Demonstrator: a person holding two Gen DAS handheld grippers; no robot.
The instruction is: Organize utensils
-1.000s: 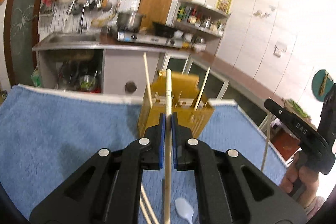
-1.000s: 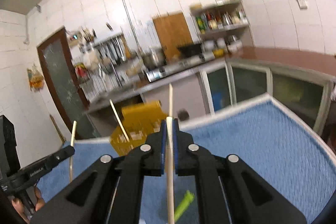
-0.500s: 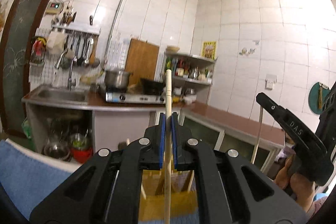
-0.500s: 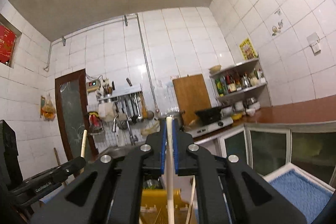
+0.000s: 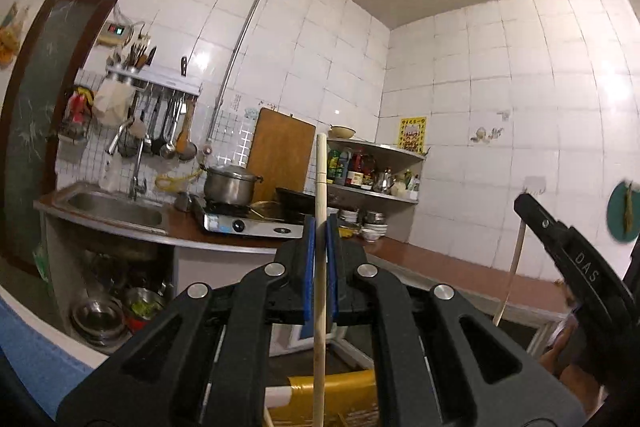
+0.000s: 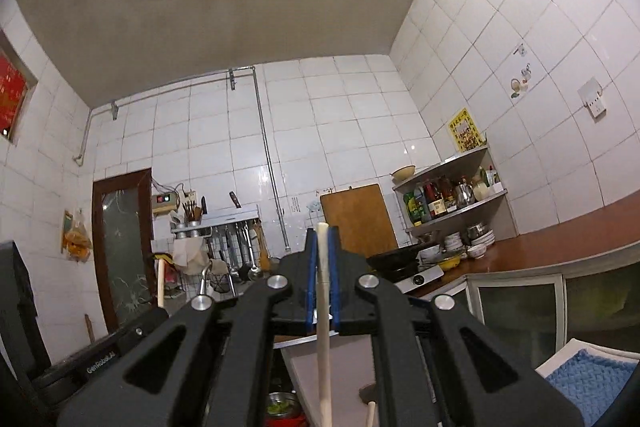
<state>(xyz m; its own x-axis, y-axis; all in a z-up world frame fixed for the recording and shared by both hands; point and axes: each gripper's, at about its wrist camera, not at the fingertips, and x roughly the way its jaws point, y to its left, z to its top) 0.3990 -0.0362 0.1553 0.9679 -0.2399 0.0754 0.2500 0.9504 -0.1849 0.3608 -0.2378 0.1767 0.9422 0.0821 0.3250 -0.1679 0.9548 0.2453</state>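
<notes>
A chopstick is pinched upright between the blue fingers of the left gripper, its long axis vertical. Directly below it, at the frame's lower edge, the yellow holder is seen, so the left hand is judged nearer. A second chopstick is likewise clamped upright by the right gripper, from whose camera the holder cannot be made out above the blue-covered desk.

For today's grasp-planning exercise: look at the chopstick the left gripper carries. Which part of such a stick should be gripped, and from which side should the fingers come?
Grip the chopstick on its straight shaft, well short of the tip, as the left gripper does now. Come from the side, so the two blue pads close across the thin round shaft and the stick runs lengthwise between them. It is too slender to pinch end-on.
</notes>
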